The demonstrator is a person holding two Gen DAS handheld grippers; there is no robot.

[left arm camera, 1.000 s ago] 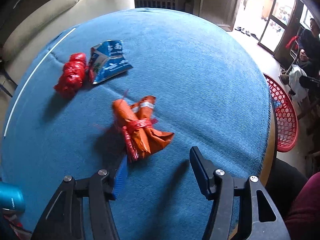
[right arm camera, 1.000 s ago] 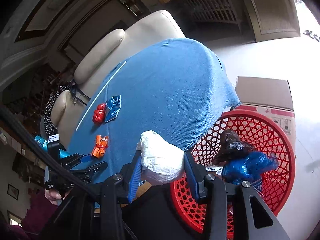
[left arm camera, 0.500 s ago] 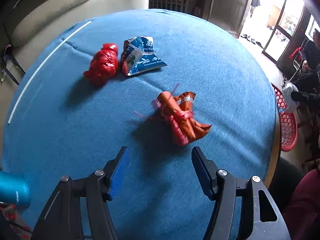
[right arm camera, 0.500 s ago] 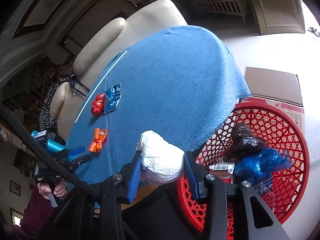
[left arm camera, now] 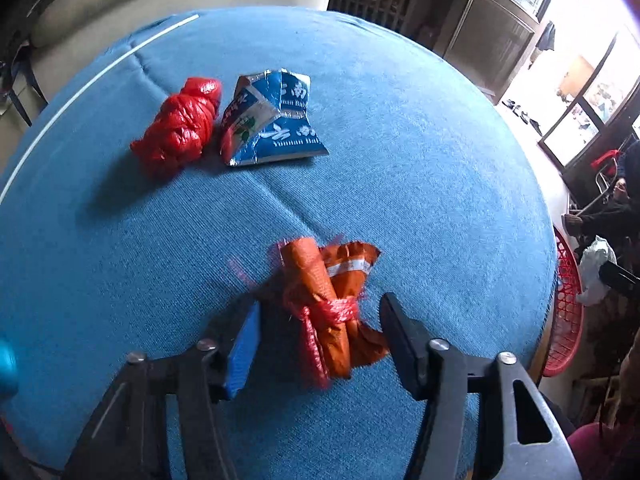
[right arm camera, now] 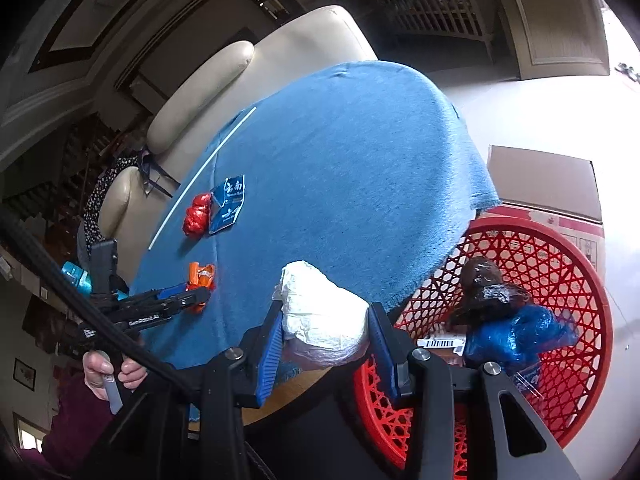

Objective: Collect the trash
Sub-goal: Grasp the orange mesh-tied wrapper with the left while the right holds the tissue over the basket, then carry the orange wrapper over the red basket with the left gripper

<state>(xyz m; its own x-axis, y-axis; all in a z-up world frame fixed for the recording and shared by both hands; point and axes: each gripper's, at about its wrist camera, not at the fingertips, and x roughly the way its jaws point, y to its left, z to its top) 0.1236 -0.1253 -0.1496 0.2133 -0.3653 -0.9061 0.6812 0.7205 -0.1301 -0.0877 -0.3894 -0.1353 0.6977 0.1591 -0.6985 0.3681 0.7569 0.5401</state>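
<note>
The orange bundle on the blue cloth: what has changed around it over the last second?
The left gripper has come forward until the orange bundle lies between its fingers, and its jaws are closing, not yet pressing on it. The bundle itself, the red bag and the blue packet lie where they were. The right gripper still holds the white wad beside the red basket.

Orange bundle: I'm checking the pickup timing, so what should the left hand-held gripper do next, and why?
Probably finish closing. The left hand-held gripper straddles the orange bundle on the cloth; its jaws are closing, with a gap showing at the left pad, so lifting now would likely miss.
</note>
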